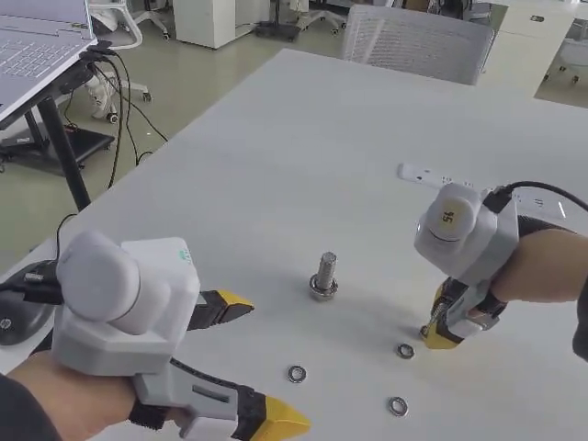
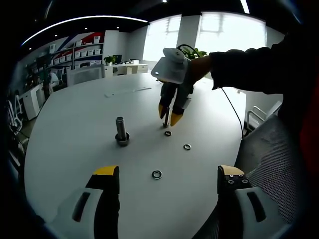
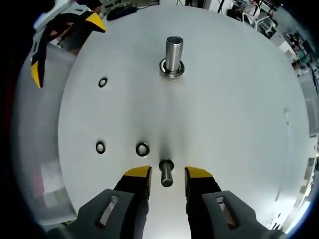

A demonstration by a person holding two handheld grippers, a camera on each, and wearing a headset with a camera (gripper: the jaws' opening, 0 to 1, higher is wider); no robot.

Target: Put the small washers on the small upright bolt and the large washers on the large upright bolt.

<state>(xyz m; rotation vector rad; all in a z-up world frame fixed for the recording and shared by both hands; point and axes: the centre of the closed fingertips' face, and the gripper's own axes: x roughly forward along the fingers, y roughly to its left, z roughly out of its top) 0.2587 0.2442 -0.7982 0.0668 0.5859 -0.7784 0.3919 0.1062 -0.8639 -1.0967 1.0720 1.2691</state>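
The large upright bolt stands mid-table with a washer around its base. A thin small bolt stands upright between the yellow-tipped jaws of my right gripper, which straddles it open with a small gap on each side. In the head view the right gripper points down at the table. Three small washers lie flat: one just beside the right gripper, one nearer the front, one toward my left gripper. The left gripper is wide open and holds nothing.
A white power strip lies on the table beyond the right gripper. A laptop on a stand is off the table's left edge, and a mesh chair is at the far end.
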